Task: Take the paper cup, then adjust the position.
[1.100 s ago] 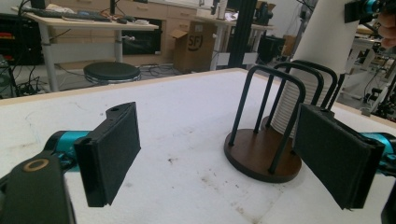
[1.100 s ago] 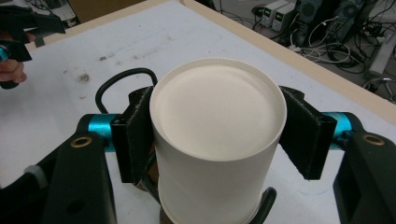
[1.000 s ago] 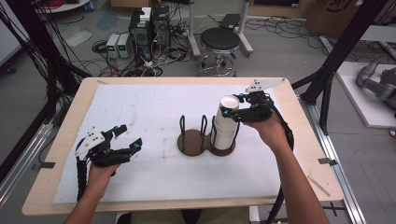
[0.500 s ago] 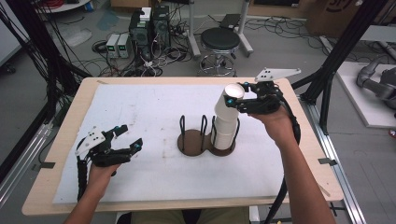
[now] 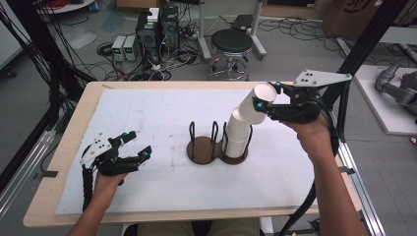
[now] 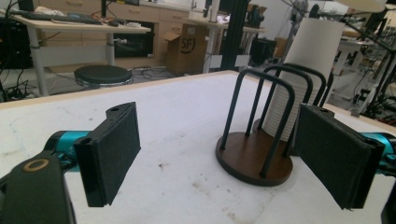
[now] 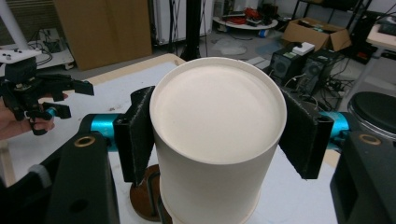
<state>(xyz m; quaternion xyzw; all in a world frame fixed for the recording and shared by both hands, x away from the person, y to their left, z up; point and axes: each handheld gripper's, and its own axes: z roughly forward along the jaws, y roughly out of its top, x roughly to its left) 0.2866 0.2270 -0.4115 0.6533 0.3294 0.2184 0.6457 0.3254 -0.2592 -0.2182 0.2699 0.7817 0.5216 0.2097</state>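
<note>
R claw (image 5: pixel 259 104) grips cup (image 5: pixel 254 102), prob. clear of stack (image 5: pixel 237 133).

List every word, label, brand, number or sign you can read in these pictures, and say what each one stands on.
"SFJ": printed on the brown cardboard box on the floor behind the table, in the left gripper view; the letters are soft, so this reading is uncertain.
Dark print on the brown cardboard box at the high view's top right: cut off, unreadable.
White paper cups: no print.
</note>
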